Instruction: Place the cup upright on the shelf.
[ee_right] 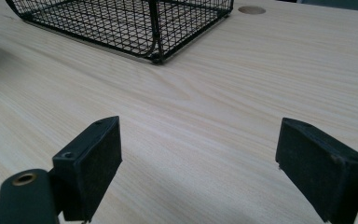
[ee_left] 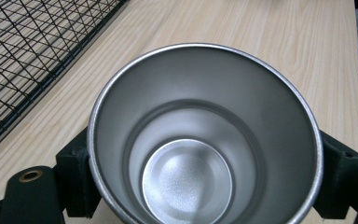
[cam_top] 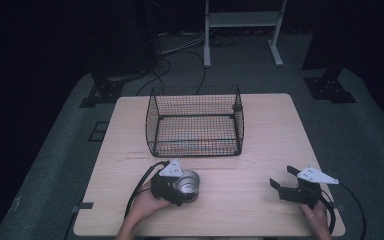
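Observation:
A shiny metal cup [cam_top: 188, 183] stands upright on the wooden table [cam_top: 245, 205], in front of the wire basket [cam_top: 152, 125]. My left gripper [cam_top: 181, 188] is shut on the cup. In the left gripper view the black pads [ee_left: 77, 177] press on both sides of the cup [ee_left: 205, 140], whose inside is empty. My right gripper [cam_top: 283, 177] rests near the table's right front edge. Its jaws stand wide open over bare wood, with nothing between the gripper [ee_right: 200, 158] fingers.
The black wire basket [ee_right: 121, 23] sits empty at the middle of the table, its open top facing up; its wall [ee_left: 28, 46] lies close to the cup's left. A small round hole [ee_right: 251, 9] marks the tabletop behind it. Cables and table legs lie on the floor beyond.

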`<state>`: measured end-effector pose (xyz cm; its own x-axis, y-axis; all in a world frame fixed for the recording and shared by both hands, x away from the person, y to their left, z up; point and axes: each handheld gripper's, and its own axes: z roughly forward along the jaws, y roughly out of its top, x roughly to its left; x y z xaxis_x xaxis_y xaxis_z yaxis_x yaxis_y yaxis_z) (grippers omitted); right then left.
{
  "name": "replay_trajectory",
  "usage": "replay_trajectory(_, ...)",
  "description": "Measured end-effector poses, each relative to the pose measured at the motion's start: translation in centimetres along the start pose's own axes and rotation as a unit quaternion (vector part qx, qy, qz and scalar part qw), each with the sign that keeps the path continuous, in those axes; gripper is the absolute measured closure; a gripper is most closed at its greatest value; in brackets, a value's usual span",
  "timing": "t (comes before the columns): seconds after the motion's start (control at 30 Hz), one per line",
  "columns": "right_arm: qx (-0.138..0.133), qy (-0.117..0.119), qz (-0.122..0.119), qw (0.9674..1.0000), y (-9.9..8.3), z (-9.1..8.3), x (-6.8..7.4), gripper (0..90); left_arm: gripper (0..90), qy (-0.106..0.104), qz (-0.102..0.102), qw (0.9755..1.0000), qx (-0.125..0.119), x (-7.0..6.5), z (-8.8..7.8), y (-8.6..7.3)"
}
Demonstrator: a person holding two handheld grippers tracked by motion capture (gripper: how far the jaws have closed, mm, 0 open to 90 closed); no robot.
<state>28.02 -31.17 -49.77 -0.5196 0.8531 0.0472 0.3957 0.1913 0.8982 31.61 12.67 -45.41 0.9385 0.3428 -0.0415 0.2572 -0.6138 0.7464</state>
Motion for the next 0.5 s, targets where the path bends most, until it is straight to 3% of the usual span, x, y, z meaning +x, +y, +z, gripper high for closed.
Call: replay_trajectory(0.5,0.000,0.000,0.000,1.0000,0.0,0.0,0.0,13.6,15.8,-0.006,0.017,0.9997,-0.016,-0.1,-1.2,2.2)
